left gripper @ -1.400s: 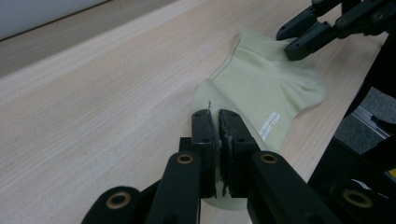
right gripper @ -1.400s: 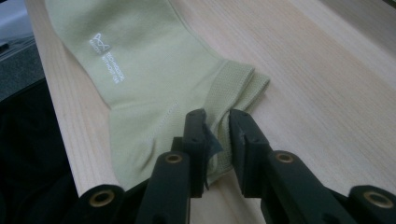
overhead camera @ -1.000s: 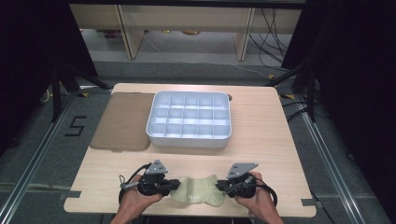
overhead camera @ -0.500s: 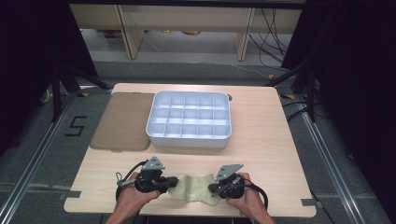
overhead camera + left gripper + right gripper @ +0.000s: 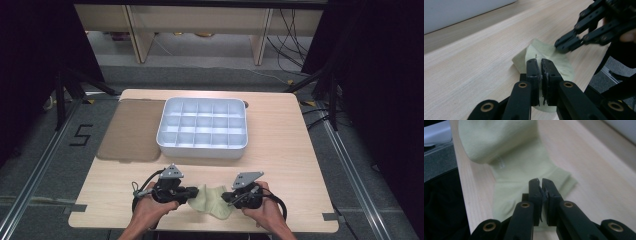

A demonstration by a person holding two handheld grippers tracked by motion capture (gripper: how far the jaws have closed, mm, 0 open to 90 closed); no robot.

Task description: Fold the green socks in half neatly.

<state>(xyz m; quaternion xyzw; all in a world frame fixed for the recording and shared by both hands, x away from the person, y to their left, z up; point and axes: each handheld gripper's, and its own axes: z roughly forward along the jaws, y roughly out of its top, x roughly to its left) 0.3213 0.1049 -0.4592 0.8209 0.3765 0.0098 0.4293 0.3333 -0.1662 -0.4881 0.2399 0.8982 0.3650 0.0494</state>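
A pale yellow-green sock point(image 5: 212, 200) lies bunched on the wooden table near its front edge, between my two grippers. My left gripper point(image 5: 192, 192) points right at the sock's left end. In the left gripper view its jaws point(image 5: 541, 60) stand shut, with the sock point(image 5: 556, 62) coming out from under their tips. My right gripper point(image 5: 227, 197) points left at the sock's right end and is also shut. In the right gripper view, its tips point(image 5: 541, 180) rest over the sock's flat cuff point(image 5: 509, 170), and a hump of fabric rises beyond. The right gripper point(image 5: 559, 46) touches the sock's far edge.
A white tray point(image 5: 202, 145) with several small compartments stands in the middle of the table. A flat brown mat point(image 5: 132, 130) lies to its left. The table's front edge point(image 5: 200, 227) runs just below both hands, and dark stands flank the table.
The right gripper has moved left, toward the left one. The sock, which lay wider and flatter between them, is now bunched up into a hump.
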